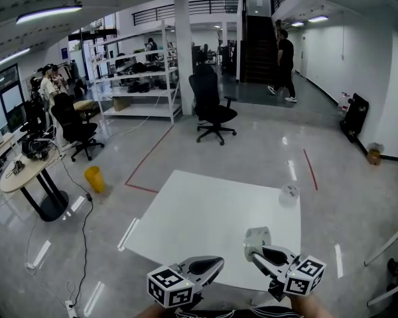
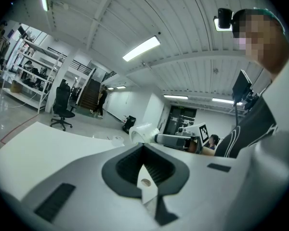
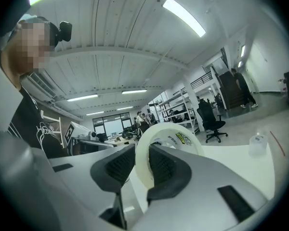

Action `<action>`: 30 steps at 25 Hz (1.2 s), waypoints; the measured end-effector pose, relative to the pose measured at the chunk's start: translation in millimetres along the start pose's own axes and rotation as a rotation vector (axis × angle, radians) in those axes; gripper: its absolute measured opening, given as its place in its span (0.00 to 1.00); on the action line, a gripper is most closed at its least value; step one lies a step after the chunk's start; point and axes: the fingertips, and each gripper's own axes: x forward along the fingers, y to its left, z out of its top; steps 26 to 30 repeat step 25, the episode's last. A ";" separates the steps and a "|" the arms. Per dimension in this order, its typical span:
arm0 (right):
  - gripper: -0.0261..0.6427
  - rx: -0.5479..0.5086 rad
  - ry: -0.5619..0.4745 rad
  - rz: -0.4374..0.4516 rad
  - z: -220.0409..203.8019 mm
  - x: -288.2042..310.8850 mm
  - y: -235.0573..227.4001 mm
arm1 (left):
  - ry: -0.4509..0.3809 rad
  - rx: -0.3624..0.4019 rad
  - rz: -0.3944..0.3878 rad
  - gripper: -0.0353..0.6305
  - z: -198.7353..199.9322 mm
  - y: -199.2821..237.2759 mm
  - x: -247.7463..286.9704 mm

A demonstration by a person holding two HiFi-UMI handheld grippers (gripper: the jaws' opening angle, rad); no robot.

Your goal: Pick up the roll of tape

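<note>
While the white rectangular table (image 1: 186,211) lies below, the right gripper (image 1: 255,245) clamps its 2 jaws on the white roll of tape (image 1: 257,234), held clear above the near edge. The left gripper (image 1: 217,262) stands beside it, jaws together and empty.

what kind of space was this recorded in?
Probably an open-plan lab or workshop office: metal shelving racks loaded with gear, a wheeled office chair on a glossy floor, and a staircase at the back.
</note>
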 end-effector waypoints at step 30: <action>0.18 0.024 0.013 -0.005 -11.8 -6.9 4.1 | 0.004 -0.004 -0.020 0.06 -4.3 -5.1 6.5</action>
